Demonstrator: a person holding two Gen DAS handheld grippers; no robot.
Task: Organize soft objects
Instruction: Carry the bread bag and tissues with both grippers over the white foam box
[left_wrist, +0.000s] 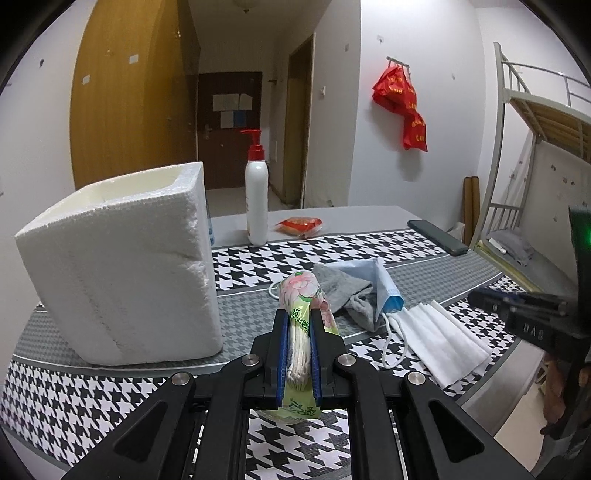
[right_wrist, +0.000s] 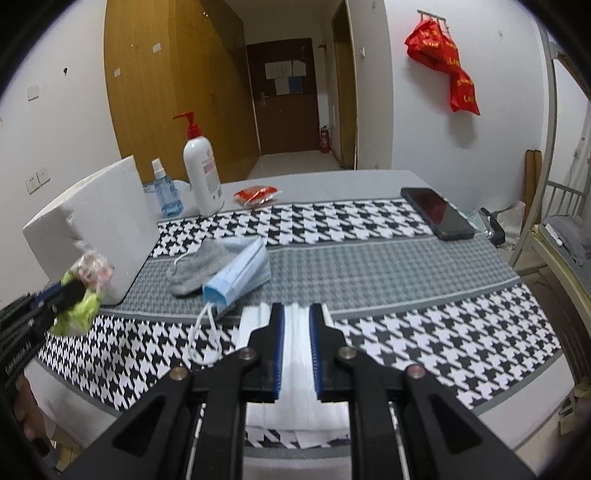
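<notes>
Both grippers are built from matte black angular linkage arms joined by round silver pivot screws. The left gripper (left_wrist: 298, 325) and the right gripper (right_wrist: 297, 321) are each fitted with ribbed blue pads on the inner finger faces. Triangular cut-outs are seen in the outer arms. White lettering is printed on both black housings, and a green light is lit on the right unit.

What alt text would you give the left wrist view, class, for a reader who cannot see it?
The left gripper is shut on a floral tissue pack above a houndstooth table mat. A white foam box stands to the left. Ahead lie a grey sock, a blue mask and white masks, with a pump bottle behind.
</notes>
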